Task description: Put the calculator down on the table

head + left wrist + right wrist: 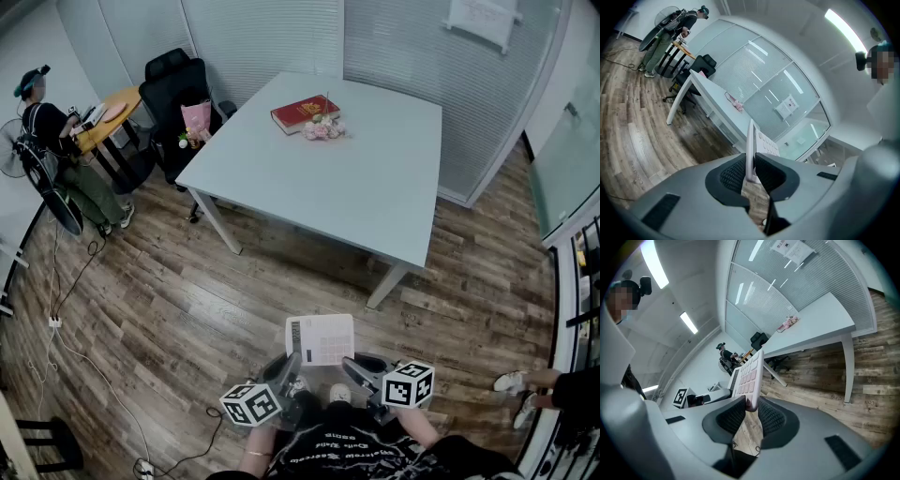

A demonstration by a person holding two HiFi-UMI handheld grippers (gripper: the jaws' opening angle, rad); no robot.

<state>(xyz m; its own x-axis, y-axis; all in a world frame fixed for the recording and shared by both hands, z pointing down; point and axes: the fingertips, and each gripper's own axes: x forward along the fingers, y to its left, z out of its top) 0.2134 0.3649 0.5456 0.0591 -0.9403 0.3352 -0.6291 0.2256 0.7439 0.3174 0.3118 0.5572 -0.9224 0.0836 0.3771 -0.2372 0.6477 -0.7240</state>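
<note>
A white calculator (pixel 320 338) hangs above the wooden floor, close to my body, held by both grippers. My left gripper (pixel 289 367) is shut on its near left edge, and in the left gripper view the calculator (pixel 751 145) stands edge-on between the jaws of the left gripper (pixel 751 176). My right gripper (pixel 354 366) is shut on the near right edge; in the right gripper view the calculator's keys (pixel 747 373) face the camera, with the right gripper (pixel 751 414) pinching its lower corner. The white table (pixel 375 197) stands some way ahead.
On the table's far side lie a red book (pixel 305 112) and a small pink bunch of flowers (pixel 323 128). A black office chair (pixel 178 94) stands at its left end. A person (pixel 56 141) sits at a small desk far left. Someone's shoes (pixel 514 382) show at the right.
</note>
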